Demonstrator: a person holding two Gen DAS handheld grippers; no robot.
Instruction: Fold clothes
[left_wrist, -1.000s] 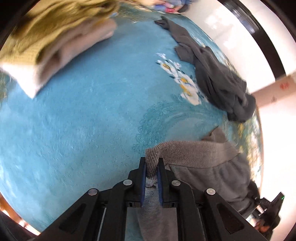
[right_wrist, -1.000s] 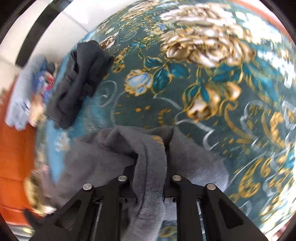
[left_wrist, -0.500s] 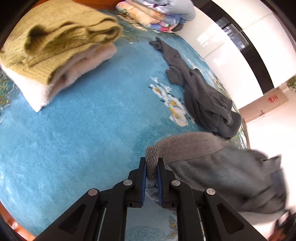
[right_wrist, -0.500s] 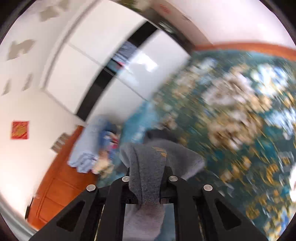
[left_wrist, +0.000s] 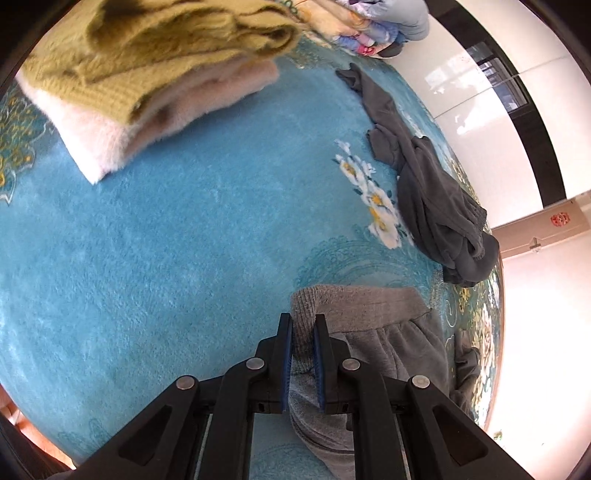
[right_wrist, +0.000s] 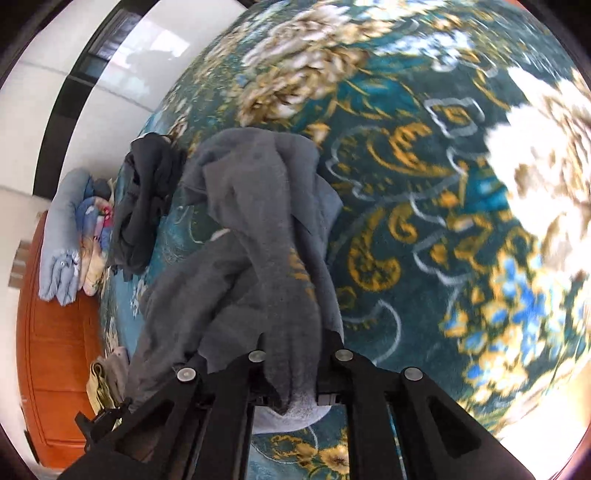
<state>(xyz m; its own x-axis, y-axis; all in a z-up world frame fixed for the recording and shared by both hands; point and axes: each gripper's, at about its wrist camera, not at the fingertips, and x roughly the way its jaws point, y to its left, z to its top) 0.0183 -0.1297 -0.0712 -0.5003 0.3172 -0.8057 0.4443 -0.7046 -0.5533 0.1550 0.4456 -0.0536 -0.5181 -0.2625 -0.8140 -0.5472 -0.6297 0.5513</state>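
A light grey garment (left_wrist: 380, 332) with a ribbed hem lies on the blue carpet at the lower right of the left wrist view. My left gripper (left_wrist: 302, 325) is shut on that hem's corner. In the right wrist view the same grey garment (right_wrist: 266, 236) drapes in a bunched fold over the patterned carpet, and my right gripper (right_wrist: 291, 343) is shut on it, its fingertips hidden under the cloth. A dark grey garment (left_wrist: 432, 199) lies crumpled on the carpet to the right, and the dark grey garment (right_wrist: 147, 199) also shows at the left of the right wrist view.
A stack of folded clothes, yellow knit (left_wrist: 159, 48) on pink fleece (left_wrist: 122, 129), sits at the upper left. A pile of folded bedding (right_wrist: 70, 240) lies by the wooden cabinet (right_wrist: 55, 354). White wall panels (left_wrist: 509, 122) border the carpet.
The right gripper swung up with the garment, then came back down, laying the cloth out over the carpet. The left gripper kept its hold and moved closer to the folded stack.
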